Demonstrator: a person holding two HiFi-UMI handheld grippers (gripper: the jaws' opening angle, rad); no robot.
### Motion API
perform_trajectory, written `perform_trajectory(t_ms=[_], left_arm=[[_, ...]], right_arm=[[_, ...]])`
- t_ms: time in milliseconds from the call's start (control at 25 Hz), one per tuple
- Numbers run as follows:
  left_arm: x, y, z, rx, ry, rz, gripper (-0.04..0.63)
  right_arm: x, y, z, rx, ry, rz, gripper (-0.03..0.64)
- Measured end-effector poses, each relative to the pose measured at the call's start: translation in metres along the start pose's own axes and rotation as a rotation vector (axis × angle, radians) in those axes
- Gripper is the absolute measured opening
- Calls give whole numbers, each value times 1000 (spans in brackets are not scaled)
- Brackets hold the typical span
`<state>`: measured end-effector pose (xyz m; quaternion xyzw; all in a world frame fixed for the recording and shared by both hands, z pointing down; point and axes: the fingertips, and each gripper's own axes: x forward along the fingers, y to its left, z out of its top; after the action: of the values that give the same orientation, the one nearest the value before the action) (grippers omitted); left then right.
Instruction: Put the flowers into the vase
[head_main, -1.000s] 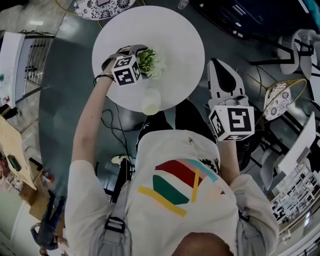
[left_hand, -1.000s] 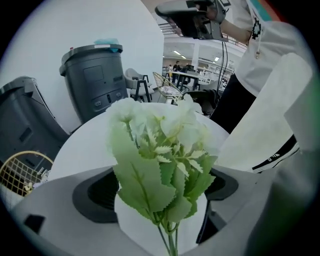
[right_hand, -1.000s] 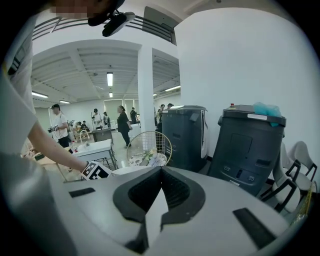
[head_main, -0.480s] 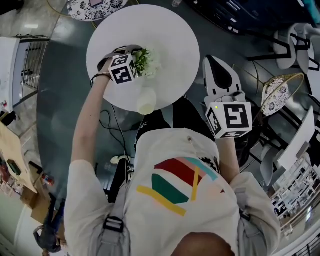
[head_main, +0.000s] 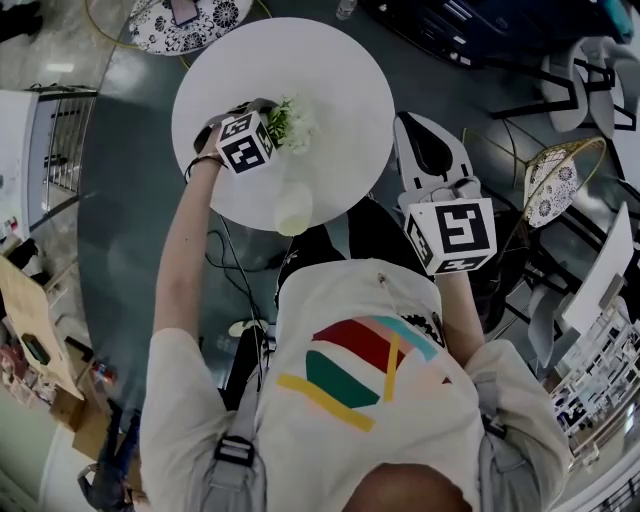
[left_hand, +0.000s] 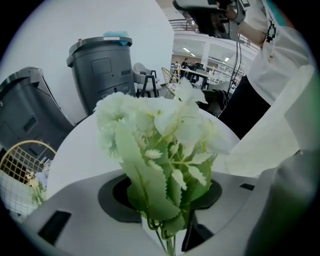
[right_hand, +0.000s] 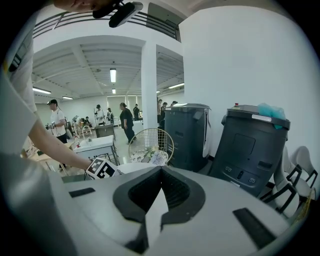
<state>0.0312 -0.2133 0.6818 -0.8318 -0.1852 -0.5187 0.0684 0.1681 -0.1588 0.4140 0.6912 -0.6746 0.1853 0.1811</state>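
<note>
Your round white table holds a pale vase near its edge, just on your side of the left gripper.

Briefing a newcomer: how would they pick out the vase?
Look at the round white table in front of the person. At its near edge sits a pale cream vase, closer to the person than the white-and-green flower bunch; it is smooth and leafless.
</note>
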Motion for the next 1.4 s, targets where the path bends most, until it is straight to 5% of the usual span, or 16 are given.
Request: perform_trajectory(t_ms=[240,560,960,1400], left_arm=[[-4,1,7,-27,-24,34,222],[-49,27,39,-205,-236,162,212],[-204,69,75,-495,-681,534,192],[-371,22,56,-616,-932,1025,184]], right_arm=[[-3,-1,4,-12,-14,7,8],[-3,5,25,-47,-72,46,9],[4,34,84,-95,-210,156,9],[16,90,113,-107,-280,311,8]])
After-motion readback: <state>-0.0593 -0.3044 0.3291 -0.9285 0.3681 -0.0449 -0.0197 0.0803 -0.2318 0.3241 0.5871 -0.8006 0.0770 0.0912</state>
